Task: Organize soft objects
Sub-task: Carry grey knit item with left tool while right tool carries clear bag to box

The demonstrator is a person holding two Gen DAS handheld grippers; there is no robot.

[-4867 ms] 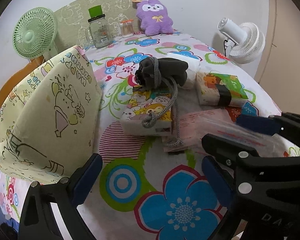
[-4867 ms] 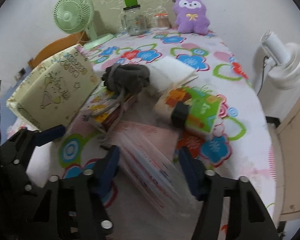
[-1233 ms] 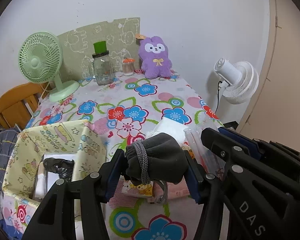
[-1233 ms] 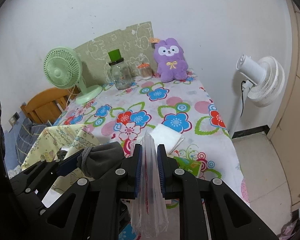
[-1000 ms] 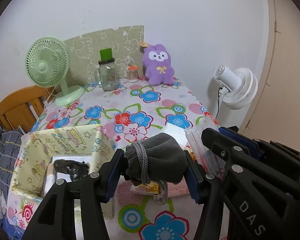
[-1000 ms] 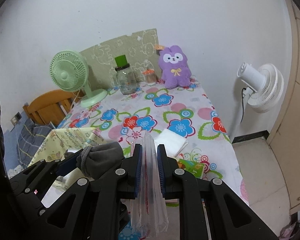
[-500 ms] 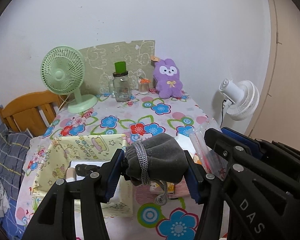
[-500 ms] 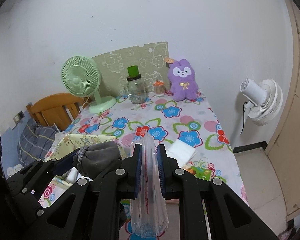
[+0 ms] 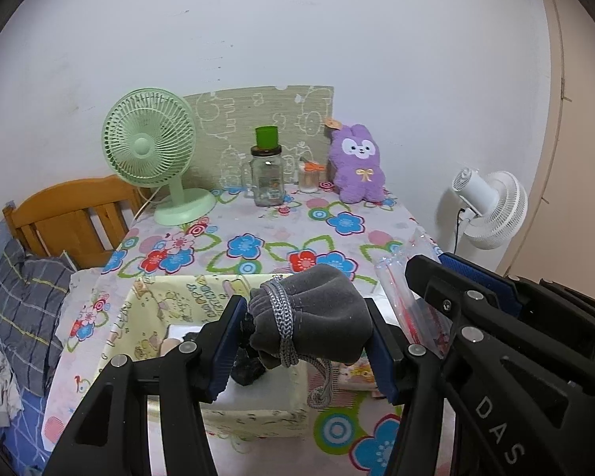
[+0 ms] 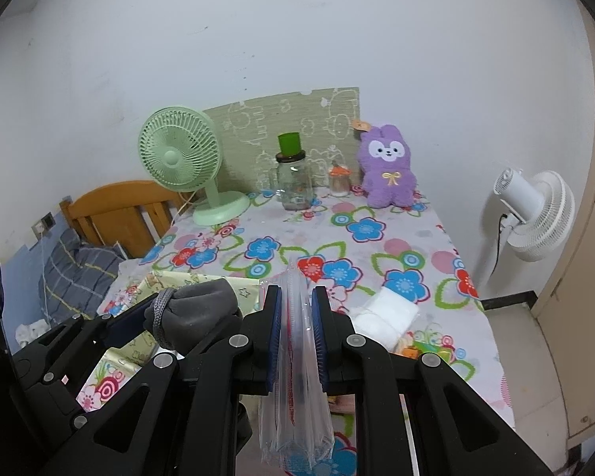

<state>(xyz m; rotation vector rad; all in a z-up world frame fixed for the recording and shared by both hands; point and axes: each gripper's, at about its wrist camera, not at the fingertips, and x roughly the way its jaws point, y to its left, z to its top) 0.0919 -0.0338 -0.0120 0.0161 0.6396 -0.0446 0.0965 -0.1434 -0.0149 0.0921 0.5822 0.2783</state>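
My left gripper (image 9: 303, 323) is shut on a grey drawstring pouch (image 9: 317, 317), held in the air above the near right corner of a yellow cartoon-print fabric box (image 9: 170, 305); its cord (image 9: 321, 384) dangles down. The pouch (image 10: 202, 309) also shows at the left of the right wrist view. My right gripper (image 10: 296, 313) is shut on a clear plastic zip bag (image 10: 295, 396) that hangs below the pads. The same bag (image 9: 412, 309) appears at the right of the left wrist view. A white folded cloth (image 10: 384, 311) and a colourful tissue pack (image 10: 428, 347) lie on the floral tablecloth.
At the back of the table stand a green desk fan (image 9: 154, 150), a glass jar with a green lid (image 9: 267, 174), a small jar (image 9: 309, 174) and a purple plush (image 9: 357, 166). A white floor fan (image 10: 535, 214) stands to the right. A wooden chair (image 9: 75, 214) is at the left.
Both grippers have drawn back and risen with the pouch and the bag still held, so more of the table and the fabric box shows below. Earlier, both stood open at table level.
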